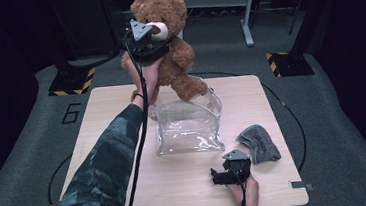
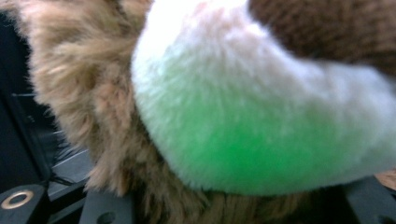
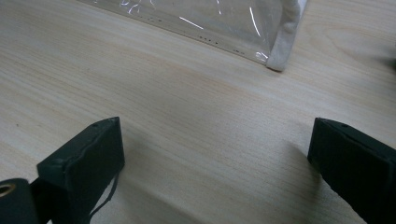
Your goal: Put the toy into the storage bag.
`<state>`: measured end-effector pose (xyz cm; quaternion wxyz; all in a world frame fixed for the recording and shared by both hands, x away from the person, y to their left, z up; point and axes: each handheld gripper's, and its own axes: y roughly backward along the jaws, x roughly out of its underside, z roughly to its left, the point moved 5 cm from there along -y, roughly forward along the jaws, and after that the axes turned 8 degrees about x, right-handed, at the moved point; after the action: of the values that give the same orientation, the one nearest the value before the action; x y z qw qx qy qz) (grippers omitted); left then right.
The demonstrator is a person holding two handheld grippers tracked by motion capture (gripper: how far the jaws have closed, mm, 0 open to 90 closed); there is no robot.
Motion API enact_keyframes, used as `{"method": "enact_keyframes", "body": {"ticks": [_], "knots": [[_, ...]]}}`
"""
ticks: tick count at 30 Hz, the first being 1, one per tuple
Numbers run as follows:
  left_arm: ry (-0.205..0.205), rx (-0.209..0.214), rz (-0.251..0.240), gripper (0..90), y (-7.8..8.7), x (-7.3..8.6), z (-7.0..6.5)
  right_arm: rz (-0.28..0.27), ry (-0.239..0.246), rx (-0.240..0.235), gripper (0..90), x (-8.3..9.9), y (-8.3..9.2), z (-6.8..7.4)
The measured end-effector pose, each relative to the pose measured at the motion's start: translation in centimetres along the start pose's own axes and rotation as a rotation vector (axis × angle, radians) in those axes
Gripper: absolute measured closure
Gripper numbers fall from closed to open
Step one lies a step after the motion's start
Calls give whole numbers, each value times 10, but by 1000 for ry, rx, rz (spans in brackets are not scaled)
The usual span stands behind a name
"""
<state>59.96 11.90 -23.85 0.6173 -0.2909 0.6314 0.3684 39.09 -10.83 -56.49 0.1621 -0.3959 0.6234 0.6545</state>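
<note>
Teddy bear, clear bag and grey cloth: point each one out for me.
teddy bear (image 1: pixel 179 58), high view, on its belly, right of the left gripper.
clear bag (image 1: pixel 189 127), high view, on its front wall.
grey cloth (image 1: pixel 259 141), high view, on the middle of the fabric.

Your left arm stretches forward and up, its left gripper (image 1: pixel 146 42) raised high and clamped on a load. Your right gripper (image 1: pixel 226 175) rests low, jaws spread wide, holding nothing.
</note>
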Motion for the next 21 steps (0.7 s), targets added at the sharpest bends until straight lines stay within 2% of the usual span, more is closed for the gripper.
{"method": "enact_keyframes", "body": {"ticks": [7, 11, 16, 21], "knots": [[17, 5, -6, 440, -15, 15, -10, -6, 9, -1, 28, 0, 0, 0], [12, 9, 5, 436, -17, 20, -12, -6, 15, -1, 28, 0, 0, 0], [38, 19, 8, 432, -18, 30, -14, -7, 6, -1, 28, 0, 0, 0], [44, 28, 18, 425, -17, 38, -17, -7, 6, -1, 28, 0, 0, 0]]}}
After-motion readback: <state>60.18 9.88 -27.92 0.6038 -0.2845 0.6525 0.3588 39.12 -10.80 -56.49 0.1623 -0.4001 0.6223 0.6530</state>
